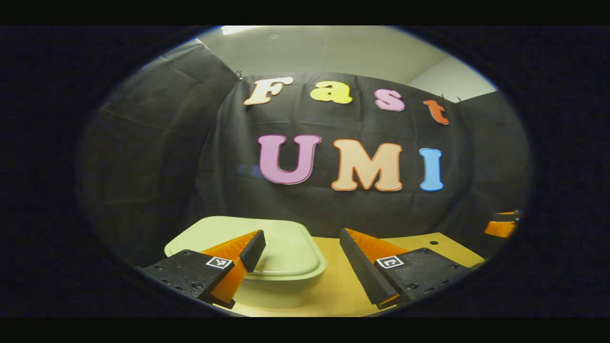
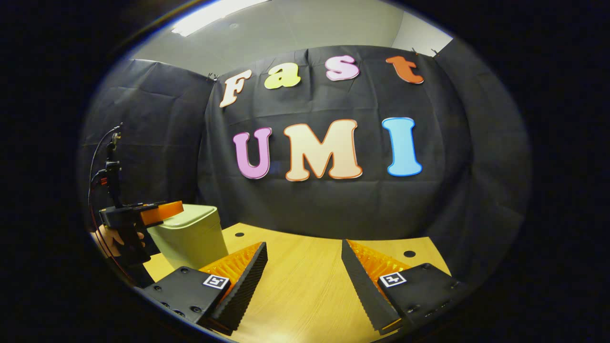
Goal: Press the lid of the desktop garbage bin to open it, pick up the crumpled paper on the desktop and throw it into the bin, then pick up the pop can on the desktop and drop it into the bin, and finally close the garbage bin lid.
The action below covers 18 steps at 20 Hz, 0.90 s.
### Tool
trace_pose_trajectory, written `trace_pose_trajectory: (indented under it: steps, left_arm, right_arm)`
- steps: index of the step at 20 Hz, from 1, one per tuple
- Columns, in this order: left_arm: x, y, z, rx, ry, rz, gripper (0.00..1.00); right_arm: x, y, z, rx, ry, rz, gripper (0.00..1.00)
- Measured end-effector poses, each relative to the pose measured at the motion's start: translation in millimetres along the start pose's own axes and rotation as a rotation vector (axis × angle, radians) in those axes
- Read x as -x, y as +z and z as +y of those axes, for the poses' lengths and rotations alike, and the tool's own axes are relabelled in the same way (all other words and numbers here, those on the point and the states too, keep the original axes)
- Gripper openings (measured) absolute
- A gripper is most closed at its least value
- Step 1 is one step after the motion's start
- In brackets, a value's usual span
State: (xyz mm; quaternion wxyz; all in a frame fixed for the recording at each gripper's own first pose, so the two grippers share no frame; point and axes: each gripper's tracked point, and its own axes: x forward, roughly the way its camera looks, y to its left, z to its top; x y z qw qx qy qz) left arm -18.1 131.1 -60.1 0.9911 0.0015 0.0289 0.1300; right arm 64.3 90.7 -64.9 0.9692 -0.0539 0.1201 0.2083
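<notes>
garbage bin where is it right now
The garbage bin sits lid shut on the wooden table, just beyond the open left tongs. In the right gripper view it stands at far left, near the black wall.

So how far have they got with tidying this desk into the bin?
The bin's lid sits shut. The left gripper hangs open above it, holding nothing; the right gripper is open over bare desk. Whether this is start or finish, I cannot tell.

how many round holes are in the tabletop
3. In the right gripper view, one hole sits near the garbage bin and another hole near the table's right end. The left gripper view shows one hole. Others may be hidden.
</notes>
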Motion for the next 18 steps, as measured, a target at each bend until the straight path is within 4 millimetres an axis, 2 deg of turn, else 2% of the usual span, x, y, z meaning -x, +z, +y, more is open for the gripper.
trace_pose_trajectory:
  steps: [4,7,9,10,13,18]
  left_arm:
    - [9.2,15.9,-55.2,-0.010,-0.090,-0.073,0.93]
    - [12.3,17.5,-85.6,-0.019,-0.139,-0.092,0.92]
    - [15.1,17.0,-108.7,-0.011,-0.188,-0.092,0.92]
    - [15.4,17.0,-117.0,-0.014,-0.206,-0.090,0.93]
    - [13.4,15.6,-134.0,-0.013,-0.236,-0.081,0.94]
    - [10.4,11.2,-147.5,-0.009,-0.257,-0.071,0.93]
  right_arm:
    - [17.9,18.7,-20.6,-0.036,-0.060,-0.079,0.98]
    - [29.5,20.2,-32.9,-0.043,-0.086,-0.095,0.99]
    - [35.8,21.5,-40.7,-0.045,-0.103,-0.104,0.96]
    - [39.4,22.8,-45.2,-0.045,-0.110,-0.111,0.99]
    - [47.4,30.9,-62.9,-0.066,-0.144,-0.145,0.99]
    - [57.3,41.4,-86.9,-0.099,-0.187,-0.189,0.98]
